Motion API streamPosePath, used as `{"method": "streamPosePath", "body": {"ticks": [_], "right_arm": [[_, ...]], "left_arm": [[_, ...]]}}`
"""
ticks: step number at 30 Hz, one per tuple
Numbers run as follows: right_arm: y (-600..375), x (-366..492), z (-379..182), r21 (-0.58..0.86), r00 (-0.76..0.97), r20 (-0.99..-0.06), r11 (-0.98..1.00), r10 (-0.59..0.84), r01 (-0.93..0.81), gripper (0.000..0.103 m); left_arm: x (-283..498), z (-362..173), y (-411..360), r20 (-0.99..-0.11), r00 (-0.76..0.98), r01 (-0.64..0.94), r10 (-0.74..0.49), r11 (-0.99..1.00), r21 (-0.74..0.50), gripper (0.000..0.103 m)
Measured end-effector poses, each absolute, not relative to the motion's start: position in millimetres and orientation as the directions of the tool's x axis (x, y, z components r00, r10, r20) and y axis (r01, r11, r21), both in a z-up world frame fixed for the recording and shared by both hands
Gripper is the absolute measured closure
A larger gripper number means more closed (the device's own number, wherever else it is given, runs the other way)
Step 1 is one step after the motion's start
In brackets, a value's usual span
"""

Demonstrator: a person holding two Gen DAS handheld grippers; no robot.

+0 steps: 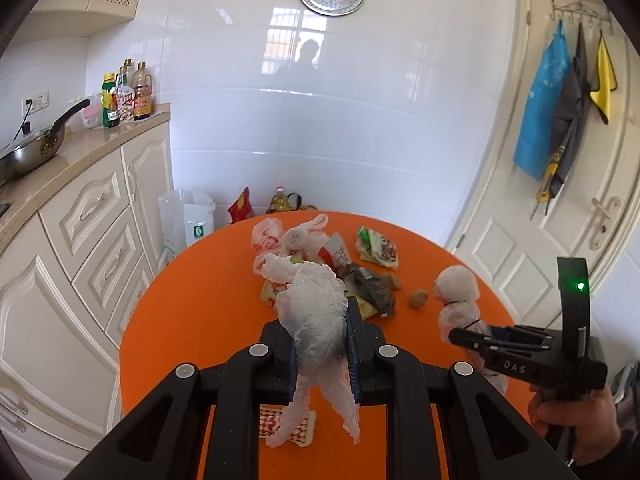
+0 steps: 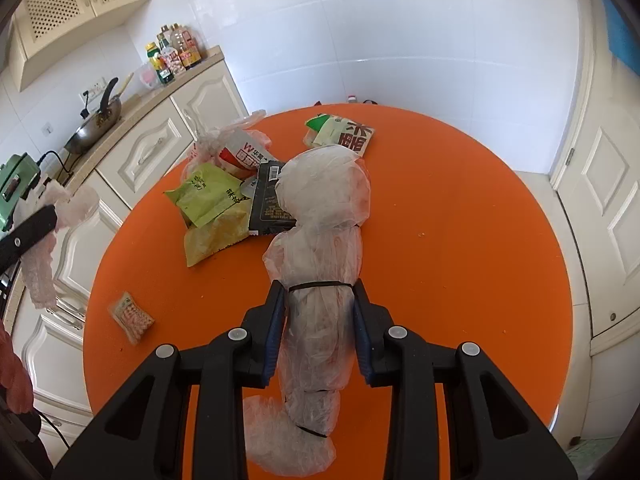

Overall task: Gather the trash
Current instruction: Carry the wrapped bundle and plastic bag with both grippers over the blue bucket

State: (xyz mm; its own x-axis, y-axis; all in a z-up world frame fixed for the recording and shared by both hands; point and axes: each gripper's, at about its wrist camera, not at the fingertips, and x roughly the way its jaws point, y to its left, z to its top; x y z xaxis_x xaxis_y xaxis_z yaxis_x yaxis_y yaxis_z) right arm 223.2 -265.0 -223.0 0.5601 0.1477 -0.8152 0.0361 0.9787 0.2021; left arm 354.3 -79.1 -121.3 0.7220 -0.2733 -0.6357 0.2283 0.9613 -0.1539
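Left wrist view first: the left gripper [image 1: 320, 344] is nearly closed, and its blue pads pinch a crumpled clear plastic bag [image 1: 316, 312] that hangs in the air above the orange round table [image 1: 192, 320]. The grip is only on thin film, so I think the bag may slip out if the hand swings fast, and its loose tail could brush the small patterned wrapper [image 1: 288, 428] that lies on the table under the jaws. Near the table's far-left edge stands a white bag [image 1: 188, 224] on the floor, and beyond it are the cream cabinets [image 1: 92, 224]; the room on that side looks narrow.

In the middle of the table lies the pile of snack wrappers [image 2: 224, 200], not yet collected.

Right wrist view: the right gripper [image 2: 320, 328] is partly closed around a long roll wrapped in clear film [image 2: 320, 264], which is tied with thin black bands. Most of the roll sticks out in front of the jaws, so it could tilt or slide and hit the pile. To the right, the table is bare up to its edge, and the white door [image 2: 600, 184] stands near.
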Motion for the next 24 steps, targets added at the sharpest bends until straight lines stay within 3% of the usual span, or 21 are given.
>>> {"method": "streamPosePath", "body": {"ticks": [14, 24], "right_arm": [[-295, 179, -166, 0.199, 0.665, -0.741, 0.976, 0.092, 0.086, 0.072], [-395, 96, -117, 0.168, 0.723, -0.68, 0.934, -0.122, 0.316, 0.072]], "left_arm": [[324, -72, -140, -0.558, 0.704, 0.425, -0.44, 0.89, -0.165, 0.087], [321, -63, -248, -0.572, 0.556, 0.634, -0.603, 0.753, -0.178, 0.087]]}}
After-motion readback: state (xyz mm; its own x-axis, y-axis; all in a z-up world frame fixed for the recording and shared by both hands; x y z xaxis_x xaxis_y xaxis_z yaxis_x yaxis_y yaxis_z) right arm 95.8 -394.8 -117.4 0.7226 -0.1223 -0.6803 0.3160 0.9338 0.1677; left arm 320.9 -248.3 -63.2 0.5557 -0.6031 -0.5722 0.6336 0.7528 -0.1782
